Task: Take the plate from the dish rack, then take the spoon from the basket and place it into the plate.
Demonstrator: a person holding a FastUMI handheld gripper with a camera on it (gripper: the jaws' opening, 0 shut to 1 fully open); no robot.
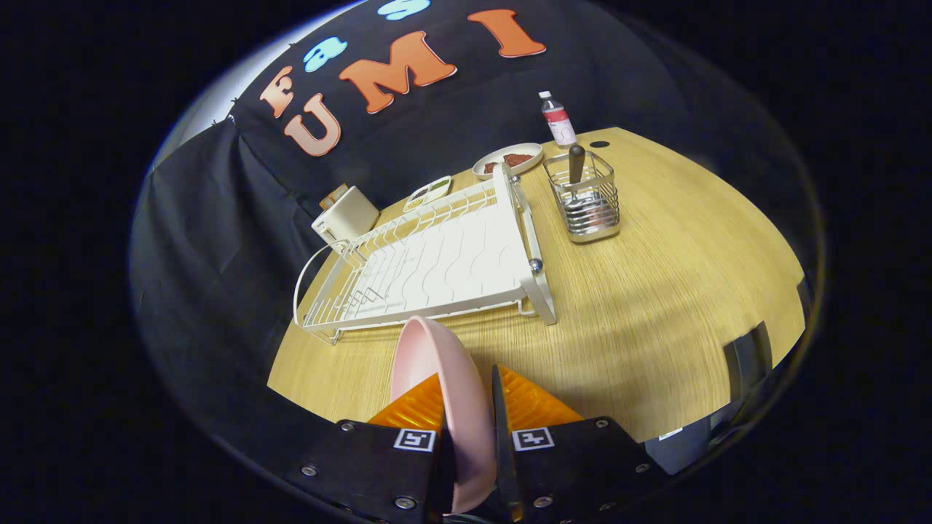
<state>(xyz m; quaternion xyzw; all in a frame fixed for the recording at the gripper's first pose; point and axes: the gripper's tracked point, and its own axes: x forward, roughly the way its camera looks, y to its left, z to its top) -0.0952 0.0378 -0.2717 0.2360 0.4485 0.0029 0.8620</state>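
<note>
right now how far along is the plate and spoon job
Done: the pink plate is out of the white dish rack. In hand: the gripper is shut on the plate, held edge-up above the wooden table. Left: set the plate down, then take the spoon, standing in the wire basket, and put it in the plate.

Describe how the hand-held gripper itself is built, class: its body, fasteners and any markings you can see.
The hand-held gripper has a flat black body of two angular plates, each fastened with round silver screws. Each plate carries a small square black-and-white marker near its inner edge. Two ribbed, wedge-shaped fingers extend forward from the plates. No cables or sleeve can be made out.
</note>
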